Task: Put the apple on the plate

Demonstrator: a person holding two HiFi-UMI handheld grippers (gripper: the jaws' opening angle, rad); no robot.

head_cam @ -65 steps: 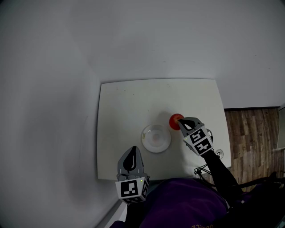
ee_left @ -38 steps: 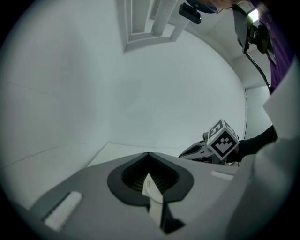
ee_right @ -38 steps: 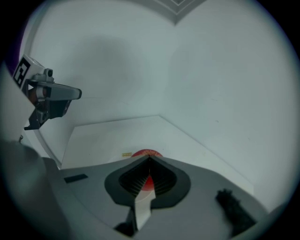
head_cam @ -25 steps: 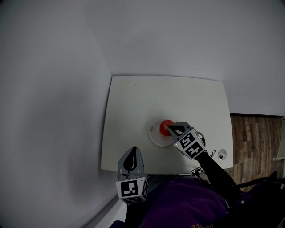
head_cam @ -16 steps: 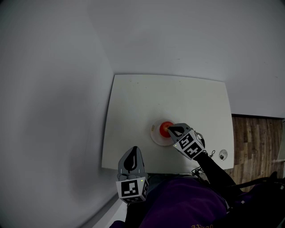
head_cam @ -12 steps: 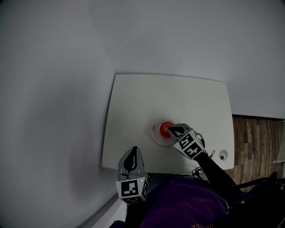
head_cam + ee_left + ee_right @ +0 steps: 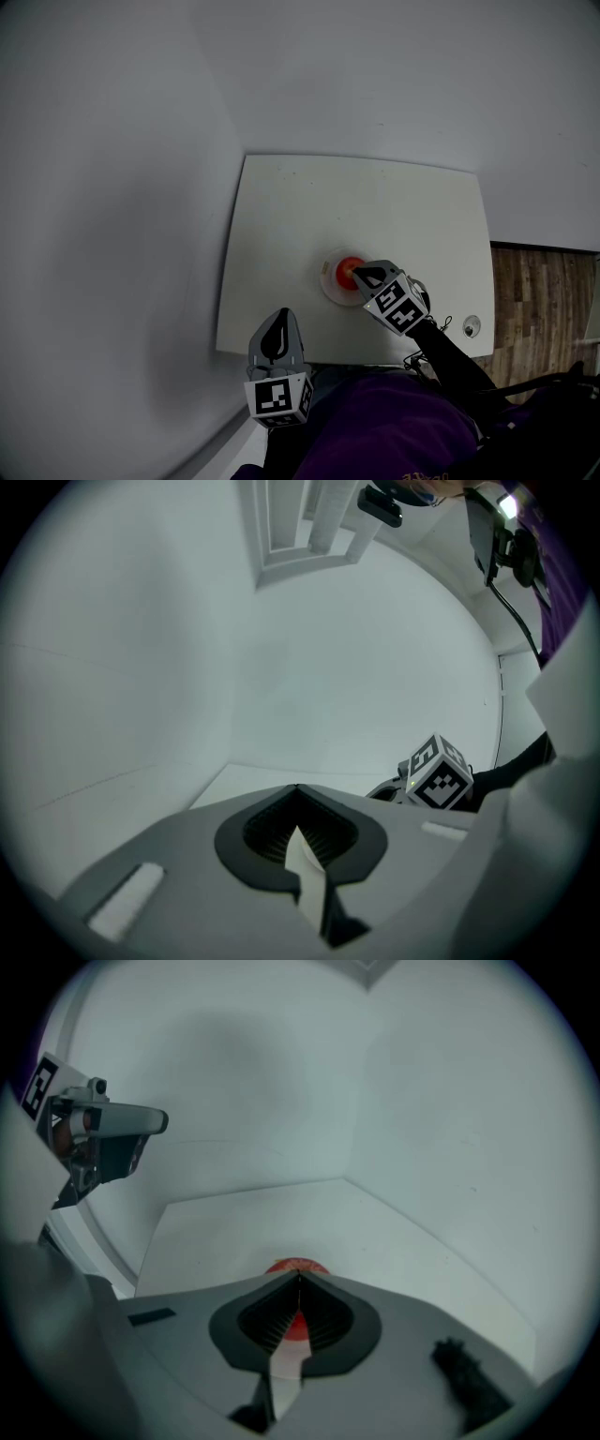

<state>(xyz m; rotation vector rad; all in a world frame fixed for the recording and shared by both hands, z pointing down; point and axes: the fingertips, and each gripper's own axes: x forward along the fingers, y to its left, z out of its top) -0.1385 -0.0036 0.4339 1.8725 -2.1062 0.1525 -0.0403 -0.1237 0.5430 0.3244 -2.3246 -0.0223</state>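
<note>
The right gripper's [image 7: 298, 1277] jaws are drawn together, their tips meeting just over the top of the red apple [image 7: 297, 1267], which also shows through the slot between them. Whether they nip a stem or merely rest there I cannot tell. The left gripper [image 7: 298, 789] is likewise closed on nothing and hangs off the near edge of the white table [image 7: 375, 206], well apart from the work.

A few seconds ago the apple [image 7: 349, 269] lay on the bare table just right of the white plate [image 7: 325, 278]. Now it sits inside the plate, near the middle, and over the last half second neither apple nor right gripper [image 7: 361, 275] has shifted. I judge the placing done, with only the withdrawal left.

In the head view the right gripper covers the plate's near right side and the apple's near flank. In the right gripper view the jaws hide the plate entirely. A small round object [image 7: 472, 325] near the table's right corner is too small to identify.
</note>
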